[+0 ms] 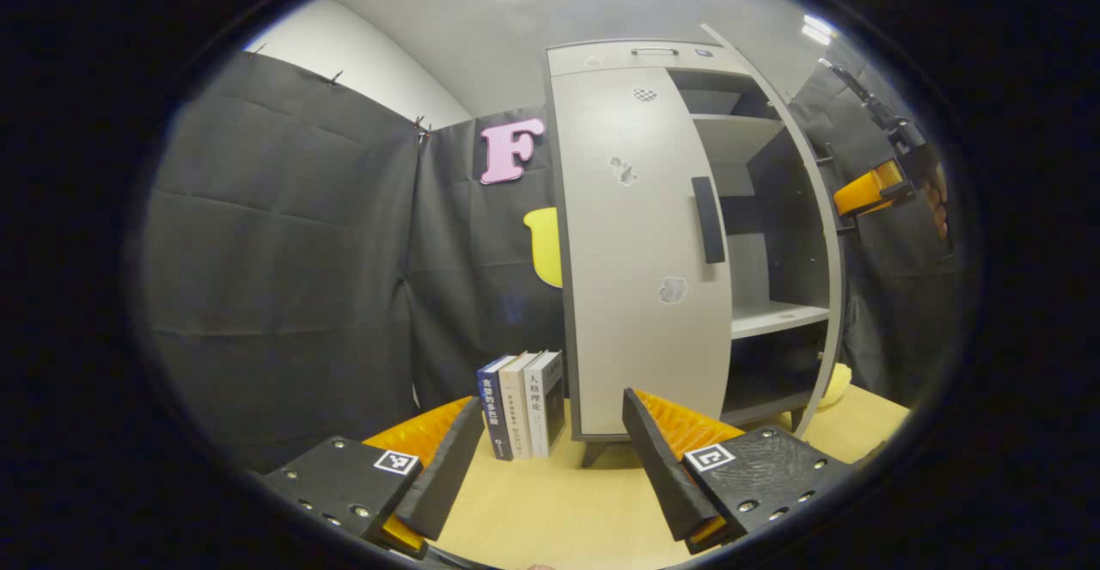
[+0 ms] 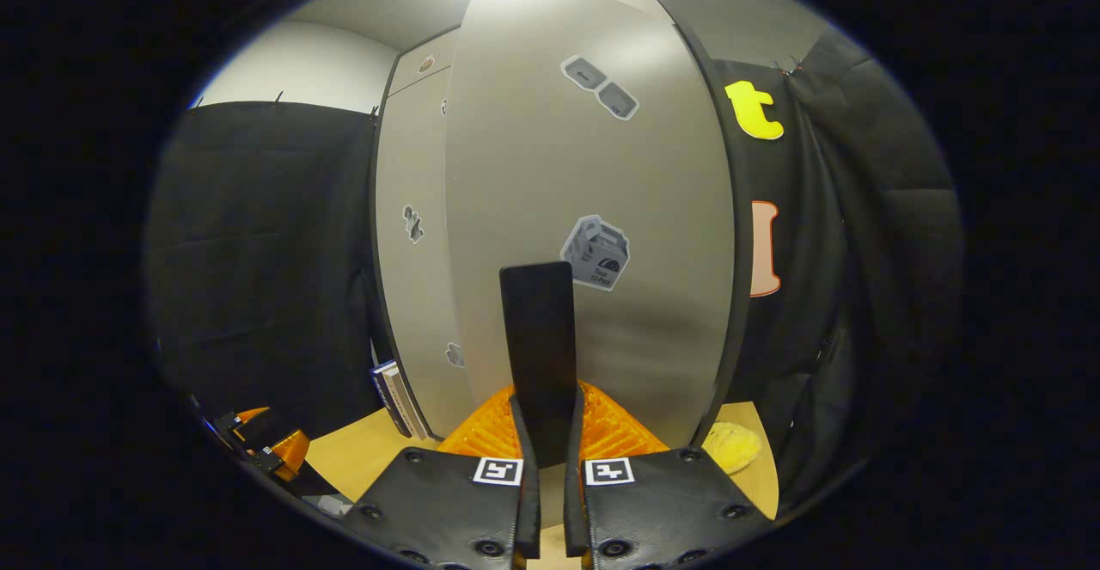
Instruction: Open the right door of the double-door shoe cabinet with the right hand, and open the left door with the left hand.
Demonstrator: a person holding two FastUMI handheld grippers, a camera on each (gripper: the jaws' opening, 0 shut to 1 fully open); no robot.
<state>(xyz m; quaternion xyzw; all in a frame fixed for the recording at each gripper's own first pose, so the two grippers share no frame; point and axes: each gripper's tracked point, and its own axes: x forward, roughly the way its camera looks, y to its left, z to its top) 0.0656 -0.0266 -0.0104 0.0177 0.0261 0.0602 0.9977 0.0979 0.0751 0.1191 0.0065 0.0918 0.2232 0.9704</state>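
Observation:
The grey shoe cabinet stands on a wooden table. In the left gripper view its left door (image 1: 640, 243) is closed, with a black vertical handle (image 1: 708, 219). The right door (image 1: 816, 209) is swung open, edge-on, and bare shelves (image 1: 778, 316) show inside. My left gripper (image 1: 554, 458) is open, low in front of the left door and well short of it. In the right gripper view my right gripper (image 2: 546, 458) is shut on the right door's black handle (image 2: 539, 338), with the right door (image 2: 601, 192) close ahead. The right gripper (image 1: 876, 187) also appears at the open door's outer side.
Three upright books (image 1: 524, 402) stand on the table (image 1: 550, 510) just left of the cabinet's foot. A yellow soft object (image 2: 730, 448) lies on the table by the open door's far edge. Black cloth walls close in on both sides. The left gripper (image 2: 266, 445) sits low at left.

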